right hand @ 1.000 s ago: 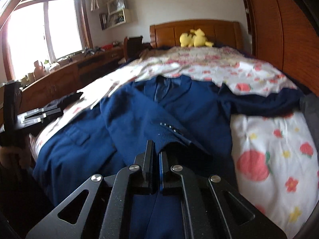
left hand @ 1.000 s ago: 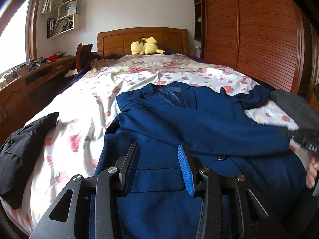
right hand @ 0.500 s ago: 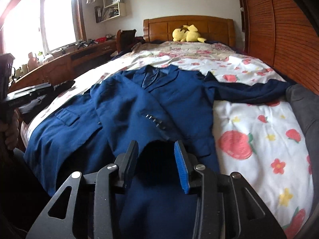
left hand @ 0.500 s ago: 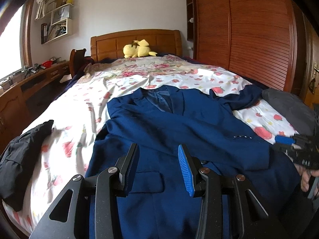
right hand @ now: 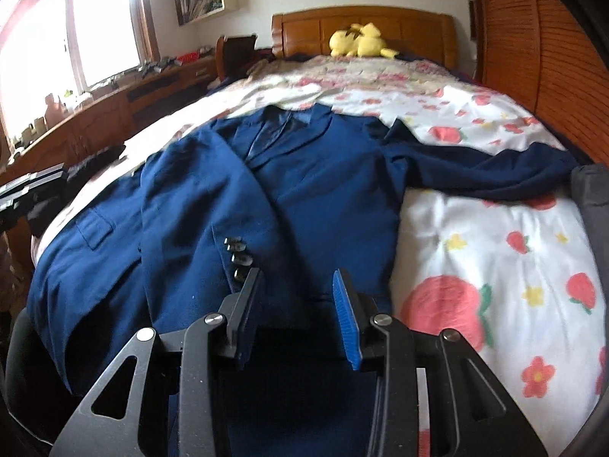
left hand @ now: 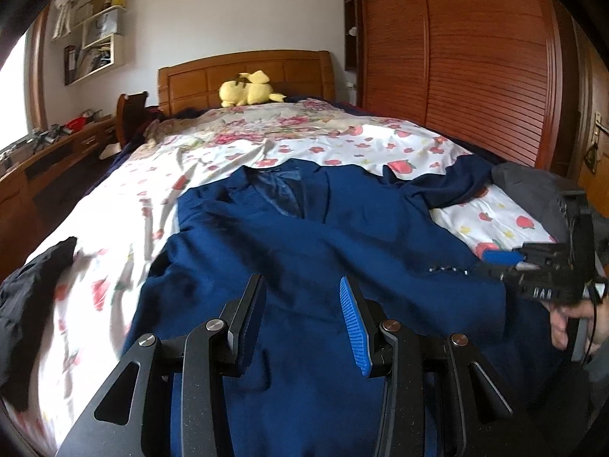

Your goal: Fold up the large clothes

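blue suit jacket (right hand: 327, 190): lies front up on the bed (right hand: 475, 228), collar toward the headboard (left hand: 247, 76); one sleeve folded across the front, its buttoned cuff (right hand: 238, 257) low on the body just beside the right gripper; the other sleeve (right hand: 475, 173) stretched sideways over the flowered sheet. left gripper (left hand: 302, 321): over the lower front of the jacket, jaws apart, nothing between them. right gripper (right hand: 297, 312): over the jacket's hem area, just right of the cuff buttons; jaws have just been opening and now stand apart, only cloth showing below the gap, not pinched. in the left wrist view this same tool appears at the right edge, held by a hand (left hand: 571, 320), its tip near the cuff. yellow plush toy (left hand: 249, 89): at the headboard. black garment (left hand: 26, 304): at the left edge of the bed. grey item (left hand: 533, 190): at the right edge. wooden wardrobe (left hand: 475, 57): along the right wall. desk (right hand: 114, 106): under the window (right hand: 57, 30).
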The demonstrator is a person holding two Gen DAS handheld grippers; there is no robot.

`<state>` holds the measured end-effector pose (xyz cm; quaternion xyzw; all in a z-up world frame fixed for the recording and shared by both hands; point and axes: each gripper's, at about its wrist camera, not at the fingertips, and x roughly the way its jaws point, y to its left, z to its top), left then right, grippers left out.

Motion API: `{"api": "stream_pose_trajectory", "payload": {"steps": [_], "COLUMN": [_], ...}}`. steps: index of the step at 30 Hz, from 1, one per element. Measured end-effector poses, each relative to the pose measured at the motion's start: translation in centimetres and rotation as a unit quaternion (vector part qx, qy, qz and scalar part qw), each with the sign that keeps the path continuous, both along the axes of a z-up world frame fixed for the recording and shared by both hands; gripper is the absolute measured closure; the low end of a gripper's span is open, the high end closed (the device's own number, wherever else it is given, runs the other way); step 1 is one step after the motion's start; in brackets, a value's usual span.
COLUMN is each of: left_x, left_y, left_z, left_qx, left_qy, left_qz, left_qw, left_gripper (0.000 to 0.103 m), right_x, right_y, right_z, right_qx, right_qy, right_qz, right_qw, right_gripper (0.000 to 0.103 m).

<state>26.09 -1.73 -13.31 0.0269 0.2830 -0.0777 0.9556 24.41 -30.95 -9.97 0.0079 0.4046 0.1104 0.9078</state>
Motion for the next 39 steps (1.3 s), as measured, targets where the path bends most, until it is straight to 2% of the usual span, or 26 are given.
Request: {"api": "stream_pose_trajectory", "payload": {"steps": [9,15,18,19,22,27,33,38,39], "left_x": [6.5,7.8,7.9,7.8,7.5,6.7,5.4,4.8,4.7], "left_y": [-0.7,-0.7,-0.6,-0.5,-0.3,0.0,0.5,1.2,1.3], "left_z": [-2.9,-4.9,-5.3,-5.2,-5.1,-4.8,-4.3,-3.8,-3.7], "left_qx": [-0.007,-0.013,-0.02,-0.024,-0.031,-0.035,-0.033,-0.038,-0.038], "left_qy": [0.004,0.01,0.014,0.012,0.007,0.0,-0.006,-0.006,-0.007], "left_qz": [-0.026,-0.032,-0.037,-0.038,-0.042,-0.054,-0.063,-0.065,-0.065], "left_qw": [0.9996,0.9994,0.999,0.9989,0.9986,0.9979,0.9975,0.9971,0.9971], "left_gripper": [0.061,0.061,0.061,0.061,0.061,0.061,0.061,0.061,0.061], "right_x": [0.1,-0.2,-0.3,-0.4,-0.7,-0.7,0.7,0.8,0.6], "right_y": [0.6,0.8,1.4,1.7,2.4,1.0,0.4,0.9,0.9], "right_z": [-2.8,-2.8,-2.6,-2.4,-1.8,0.3,0.9,1.4,1.5], "right_qx": [-0.007,-0.009,-0.019,-0.025,-0.046,-0.079,-0.098,-0.122,-0.12], "right_qy": [0.029,0.026,0.027,0.024,0.016,-0.017,0.009,0.016,0.015], "right_qz": [-0.002,-0.002,0.01,0.016,0.022,-0.041,-0.084,-0.109,-0.113], "right_qw": [1.0,1.0,0.999,0.999,0.999,0.996,0.992,0.986,0.986], "right_gripper": [0.064,0.065,0.079,0.088,0.095,0.096,0.096,0.088,0.082]}}
